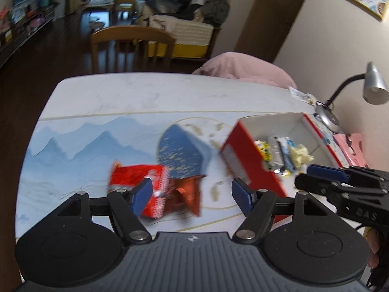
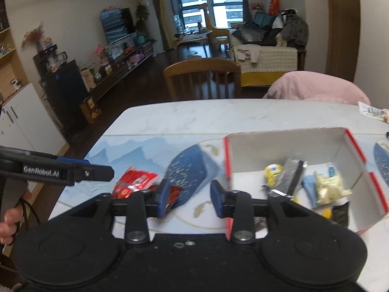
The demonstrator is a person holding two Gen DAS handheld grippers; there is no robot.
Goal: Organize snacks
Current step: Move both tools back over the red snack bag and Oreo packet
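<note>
The crinkly red foil snack packets (image 1: 155,189) lie on the white table (image 1: 121,92) left of the red cardboard box (image 1: 250,165), nearest the empty, parted left gripper (image 1: 189,194); the right gripper (image 2: 189,198) also gapes empty.

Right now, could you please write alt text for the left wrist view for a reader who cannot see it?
The left gripper hangs open over a red snack packet lying on the table, nothing between its blue fingers. To the right stands an open red box holding wrapped snacks, with the right gripper by its near corner.
</note>
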